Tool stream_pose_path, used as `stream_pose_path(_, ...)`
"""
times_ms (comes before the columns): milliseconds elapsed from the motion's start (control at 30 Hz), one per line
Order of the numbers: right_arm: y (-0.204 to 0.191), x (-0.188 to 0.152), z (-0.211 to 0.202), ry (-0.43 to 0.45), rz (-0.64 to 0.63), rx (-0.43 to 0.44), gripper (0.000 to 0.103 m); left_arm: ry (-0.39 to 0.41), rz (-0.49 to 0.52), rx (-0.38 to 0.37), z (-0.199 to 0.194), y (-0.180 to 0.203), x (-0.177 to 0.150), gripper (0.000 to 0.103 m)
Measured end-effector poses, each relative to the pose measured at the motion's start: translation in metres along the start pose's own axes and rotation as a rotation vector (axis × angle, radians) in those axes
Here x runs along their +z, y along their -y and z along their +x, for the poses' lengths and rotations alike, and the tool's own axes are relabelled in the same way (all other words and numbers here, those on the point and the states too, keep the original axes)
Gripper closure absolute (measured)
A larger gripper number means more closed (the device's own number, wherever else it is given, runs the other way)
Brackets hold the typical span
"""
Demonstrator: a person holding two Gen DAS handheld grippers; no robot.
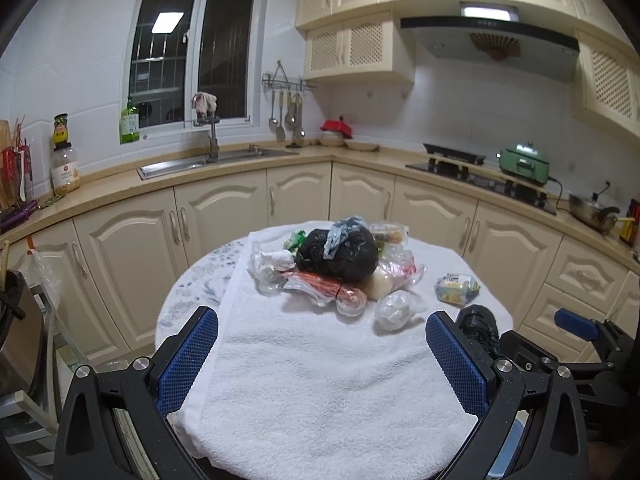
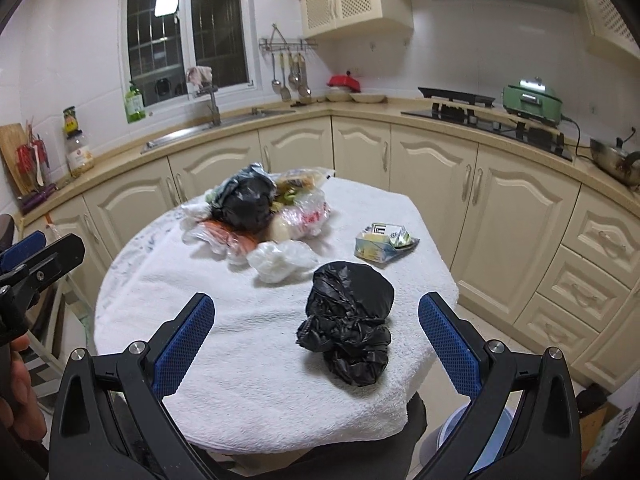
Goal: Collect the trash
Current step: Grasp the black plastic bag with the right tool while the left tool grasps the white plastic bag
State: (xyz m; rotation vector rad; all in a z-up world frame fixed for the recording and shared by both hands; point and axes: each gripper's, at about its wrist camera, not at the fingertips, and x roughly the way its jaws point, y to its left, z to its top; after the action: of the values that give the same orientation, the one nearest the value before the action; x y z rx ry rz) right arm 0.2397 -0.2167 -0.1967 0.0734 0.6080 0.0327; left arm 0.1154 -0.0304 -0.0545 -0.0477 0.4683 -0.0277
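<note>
Crinkled black plastic bag (image 2: 348, 320) on a fluffy white towel (image 2: 248, 360) covering a round kitchen table (image 1: 192, 280), both grippers' jaws released.

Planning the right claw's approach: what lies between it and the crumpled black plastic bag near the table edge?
Only bare white towel; the right wrist view shows the open right claw facing the crumpled black plastic bag.

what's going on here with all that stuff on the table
A person holds a two-finger gripper in each hand over a round table covered by a white towel, apparently about to collect trash. Both the left gripper and the right gripper are open and hold nothing. A crumpled black plastic bag lies in front of the right gripper, nearest its fingers. Further back sits a pile of trash: a full black bag, clear plastic bags and wrappers, with a small carton to its right.
</note>
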Motion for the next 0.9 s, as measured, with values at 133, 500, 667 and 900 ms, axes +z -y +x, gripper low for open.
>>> stream_pose_path(133, 0.01, 0.0, 0.021, -0.043, 0.012, -0.017, 0.0, -0.039, 0.004, -0.017, 0.031, 0.005, 0.001, 0.001)
stream_pose_path(500, 0.043, -0.019, 0.085, -0.177, 0.088, -0.039, 0.004, -0.162, 0.073, -0.077, 0.126, 0.032, 0.002, 0.001)
stream_pose_path(667, 0.047, -0.022, 0.103, -0.202, 0.099, 0.05, 0.016, -0.196, 0.1, -0.09, 0.166, 0.044, 0.002, 0.001)
stream_pose_path(900, 0.046, -0.017, 0.111, -0.19, 0.079, 0.109, 0.032, -0.237, 0.122, -0.113, 0.21, 0.056, 0.004, 0.001)
